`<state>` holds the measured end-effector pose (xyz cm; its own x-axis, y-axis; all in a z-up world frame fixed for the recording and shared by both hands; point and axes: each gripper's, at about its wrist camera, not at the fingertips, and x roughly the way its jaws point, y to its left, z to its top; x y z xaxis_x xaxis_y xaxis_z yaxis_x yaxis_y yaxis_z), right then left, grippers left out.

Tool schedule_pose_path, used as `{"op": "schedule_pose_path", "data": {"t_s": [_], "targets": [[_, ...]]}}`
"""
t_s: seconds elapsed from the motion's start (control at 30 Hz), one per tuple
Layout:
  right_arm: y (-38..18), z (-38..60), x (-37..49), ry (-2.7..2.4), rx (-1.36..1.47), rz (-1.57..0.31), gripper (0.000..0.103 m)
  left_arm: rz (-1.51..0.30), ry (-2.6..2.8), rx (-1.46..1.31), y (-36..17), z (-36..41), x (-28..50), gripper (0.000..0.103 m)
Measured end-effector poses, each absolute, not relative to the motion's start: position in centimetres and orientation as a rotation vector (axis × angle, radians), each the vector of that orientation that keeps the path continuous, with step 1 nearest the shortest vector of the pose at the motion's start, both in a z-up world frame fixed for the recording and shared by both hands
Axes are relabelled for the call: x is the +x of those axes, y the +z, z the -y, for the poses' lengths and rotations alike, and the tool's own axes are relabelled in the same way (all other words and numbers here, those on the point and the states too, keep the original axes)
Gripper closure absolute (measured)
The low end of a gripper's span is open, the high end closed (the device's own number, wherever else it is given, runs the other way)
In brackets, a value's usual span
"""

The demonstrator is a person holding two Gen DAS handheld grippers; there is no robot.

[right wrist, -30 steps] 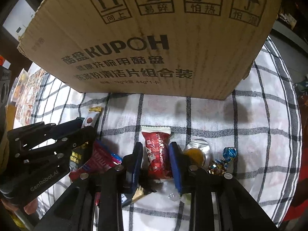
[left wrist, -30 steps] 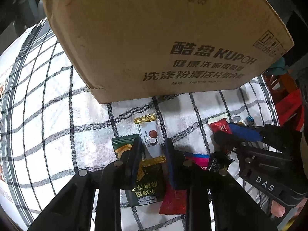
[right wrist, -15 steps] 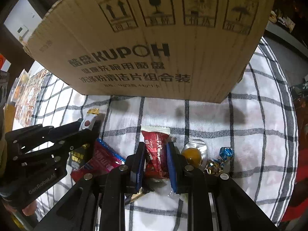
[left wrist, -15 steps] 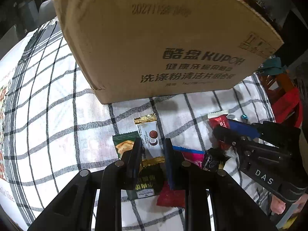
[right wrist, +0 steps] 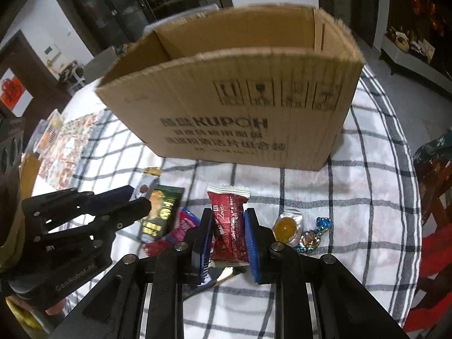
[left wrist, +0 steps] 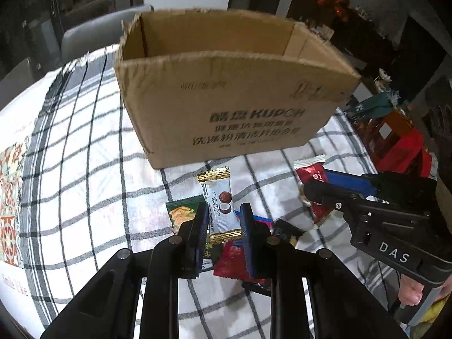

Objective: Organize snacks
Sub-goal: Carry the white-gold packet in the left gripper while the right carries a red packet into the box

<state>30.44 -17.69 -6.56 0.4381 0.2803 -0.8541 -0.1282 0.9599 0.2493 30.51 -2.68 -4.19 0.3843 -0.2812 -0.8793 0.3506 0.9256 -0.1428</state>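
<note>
We lift two snacks boxward: left gripper [left wrist: 223, 223] fingers pinching the white coconut candy packet [left wrist: 220, 206], right gripper [right wrist: 228, 233] fingers pinching the red foil snack packet [right wrist: 229, 223], toward the open brown cardboard box [right wrist: 240, 118].

Small print on the cardboard box [left wrist: 226, 104] blurred, box floor hidden — red bag [right wrist: 432, 257] cut off at edge

Count, both wrist views combined.

Open brown corrugated cardboard box [left wrist: 226, 118]: 1.

Two-finger black grippers with blue pads: 2, left gripper [left wrist: 223, 220] and right gripper [right wrist: 227, 226].

Wrapped snacks, at least 8 distinct:
- white coconut-candy sachet with gold crimped ends [left wrist: 219, 203]: 1
- dark red foil sachet with white ends [right wrist: 229, 226]: 1
- green biscuit packet [left wrist: 180, 214]: 1
- dark green packet with gold lettering [right wrist: 161, 212]: 1
- pink-and-blue wrapper [right wrist: 188, 221]: 1
- clear-wrapped orange round candy [right wrist: 286, 226]: 1
- blue-and-gold foil twist candy [right wrist: 313, 234]: 1
- small black wrapper [left wrist: 285, 230]: 1

Further pieces under the pile cannot be told apart.
</note>
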Motion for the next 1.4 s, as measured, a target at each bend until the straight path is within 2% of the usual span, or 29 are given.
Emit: {"op": "schedule_pose_path", "data": {"t_s": [0.7,1.13,1.4], "targets": [[3.0,19.5,29.0,0.269,0.190,-0.856,0.080,-0.860,-0.435,0.059,5.6,2.9,29.5,0.080],[6.8,20.1,32.3,0.239,0.163,-0.784,0.080,-0.802,-0.413,0.058,8.5,3.3,32.6,0.080],[7.0,20.7,35.4,0.236,0.167,-0.798,0.080,-0.803,-0.396,0.083,8.7,4.1,35.6,0.080]]}}
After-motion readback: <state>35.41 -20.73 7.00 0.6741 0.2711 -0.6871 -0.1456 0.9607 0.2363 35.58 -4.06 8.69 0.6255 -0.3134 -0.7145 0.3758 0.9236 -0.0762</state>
